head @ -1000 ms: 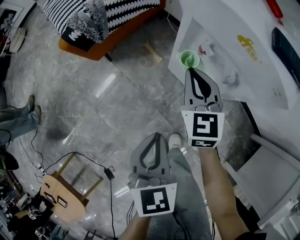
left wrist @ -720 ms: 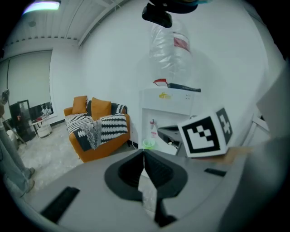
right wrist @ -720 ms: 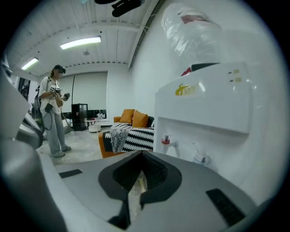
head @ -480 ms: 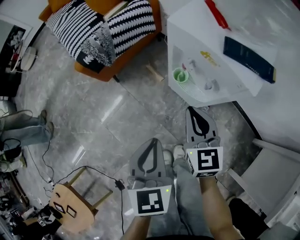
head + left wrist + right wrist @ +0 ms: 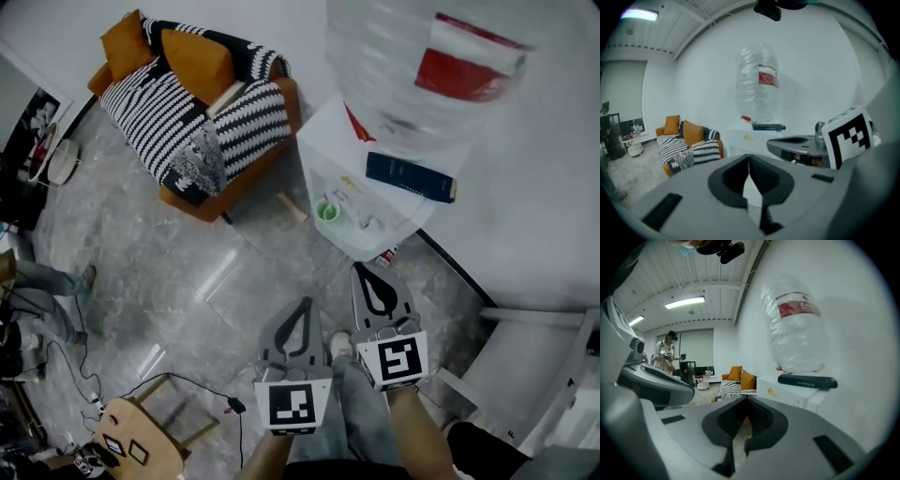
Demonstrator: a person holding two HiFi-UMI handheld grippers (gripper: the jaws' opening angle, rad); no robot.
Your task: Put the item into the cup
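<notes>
- The left gripper (image 5: 302, 307) and right gripper (image 5: 367, 277) are held low and side by side above the person's legs. Both are pointed away toward the white dispenser (image 5: 330, 155), the right one reaching slightly farther.
- Both pairs of jaws are seen pressed together, with nothing between them.
- The green cup (image 5: 327, 210) is seen on the dispenser's ledge, well apart from both grippers.
- Small pale items (image 5: 362, 221) are noted just right of it, too small to identify.

Right gripper (image 5: 747, 399) jaws together, water bottle (image 5: 799, 329) above dark book (image 5: 807, 381), striped sofa (image 5: 732, 386) beyond
</notes>
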